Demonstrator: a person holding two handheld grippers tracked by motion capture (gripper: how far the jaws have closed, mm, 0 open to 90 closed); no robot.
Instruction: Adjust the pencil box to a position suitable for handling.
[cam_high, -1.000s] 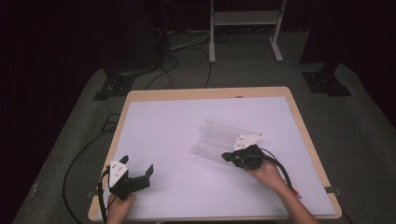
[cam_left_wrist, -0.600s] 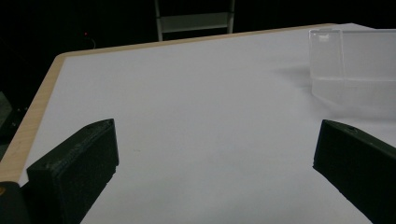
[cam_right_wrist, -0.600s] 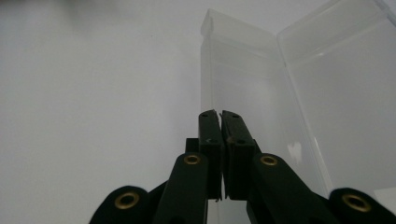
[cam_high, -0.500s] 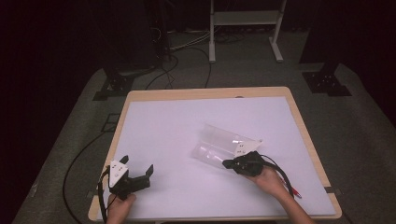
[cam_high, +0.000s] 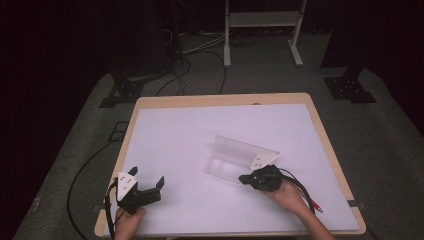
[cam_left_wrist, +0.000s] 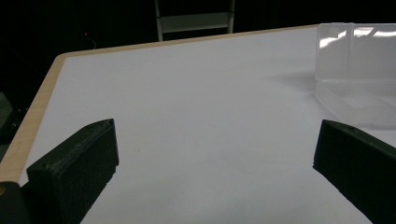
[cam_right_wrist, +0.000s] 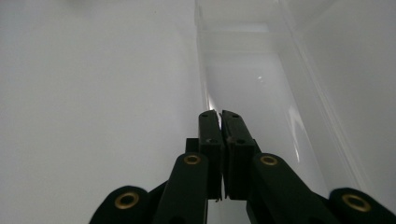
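- Clear plastic box (cam_high: 239, 159): it lies open on the white table cover (cam_high: 200, 130), right of the table's centre and toward your side.
- Its material is transparent and colourless, so the white cover shows through every wall.
- In the high view, the lid stands up along the far edge of the box, and the shallow base lies flat on the cover in front of it.
- In the left gripper view, the box (cam_left_wrist: 359, 84) sits at the upper right. Its upright lid carries bright glare along the top, and its low base shows a raised rim.
- In the right gripper view, the box (cam_right_wrist: 261, 84) appears as a long narrow trough with thin see-through walls.
- Your right gripper (cam_high: 246, 178) is at the near right end of the box base. Its jaws are pressed together with only a hairline gap. Whether they pinch the thin box wall cannot be determined.
- Your left gripper (cam_high: 146, 181) rests near the front left corner of the table, well apart from the box. Its jaws are spread wide and hold nothing.
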